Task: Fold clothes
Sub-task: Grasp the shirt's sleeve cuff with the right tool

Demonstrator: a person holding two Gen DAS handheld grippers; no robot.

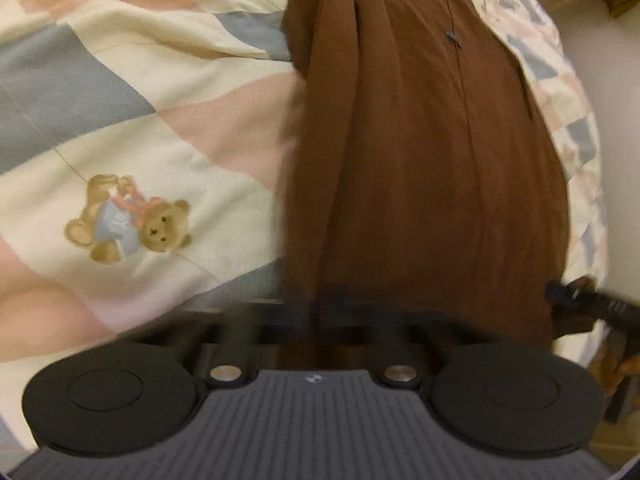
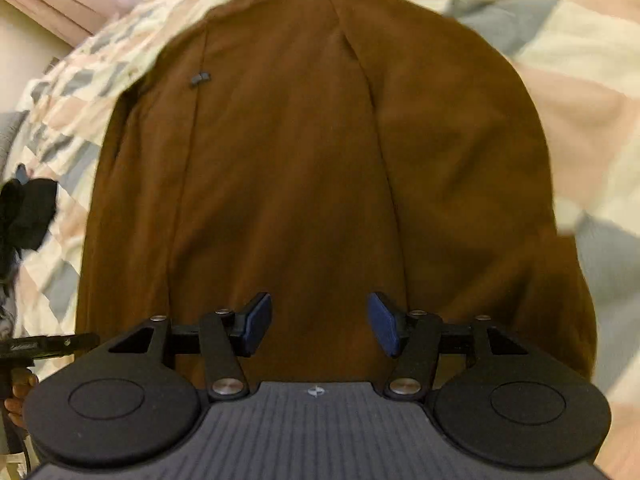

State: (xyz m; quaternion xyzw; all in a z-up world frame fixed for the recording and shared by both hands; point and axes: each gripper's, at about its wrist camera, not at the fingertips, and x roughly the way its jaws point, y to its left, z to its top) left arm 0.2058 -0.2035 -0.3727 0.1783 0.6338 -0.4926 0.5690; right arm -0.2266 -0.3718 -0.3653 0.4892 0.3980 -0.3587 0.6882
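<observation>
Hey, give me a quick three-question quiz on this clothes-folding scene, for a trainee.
1. True or false: the blue pads of the right tool are pressed together.
2. The brown garment lies on: A) a quilt; B) a wooden table; C) a tiled floor.
3. What figure is printed on the quilt in the left wrist view?

Key: 1 false, they stand apart above the garment. 2 A. 3 a teddy bear.
</observation>
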